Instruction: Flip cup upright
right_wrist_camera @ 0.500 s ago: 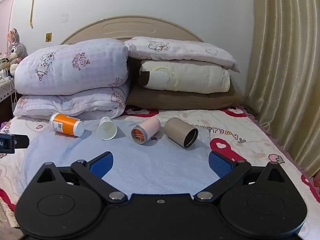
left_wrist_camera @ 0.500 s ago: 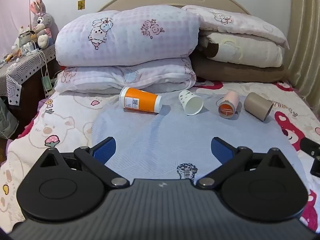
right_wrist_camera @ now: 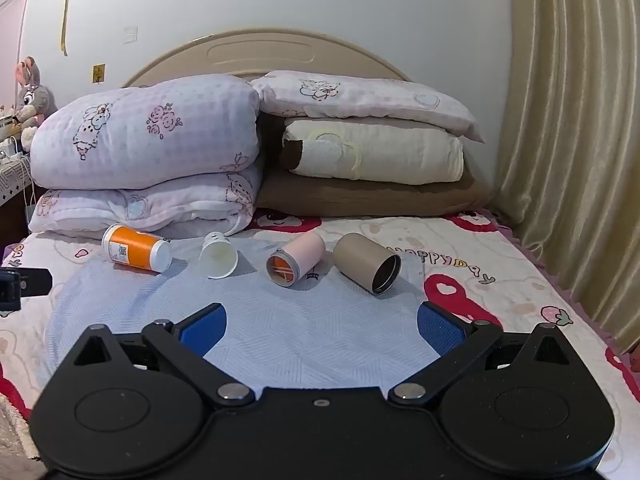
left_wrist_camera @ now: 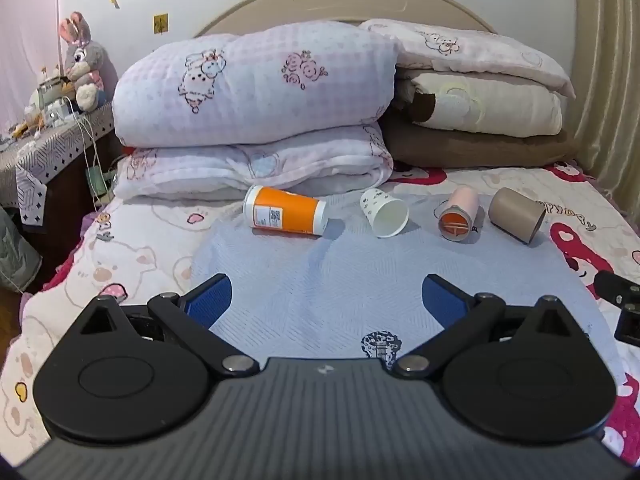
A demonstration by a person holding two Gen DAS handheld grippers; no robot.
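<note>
Several cups lie on their sides in a row on a pale blue cloth (left_wrist_camera: 320, 280) on the bed. From left: an orange cup (left_wrist_camera: 285, 216) (right_wrist_camera: 136, 253), a white paper cup (left_wrist_camera: 384, 213) (right_wrist_camera: 219, 260), a pink cup (left_wrist_camera: 459, 219) (right_wrist_camera: 296, 260) and a tan cup (left_wrist_camera: 516, 215) (right_wrist_camera: 367, 262). My left gripper (left_wrist_camera: 326, 300) is open and empty, well short of the cups. My right gripper (right_wrist_camera: 322, 326) is open and empty, also short of them.
Folded quilts and pillows (left_wrist_camera: 256, 92) are stacked behind the cups against the headboard. A side table (left_wrist_camera: 44, 148) with a plush rabbit stands at the left. A curtain (right_wrist_camera: 568, 140) hangs at the right. The other gripper's edge shows at the right of the left wrist view (left_wrist_camera: 624, 304).
</note>
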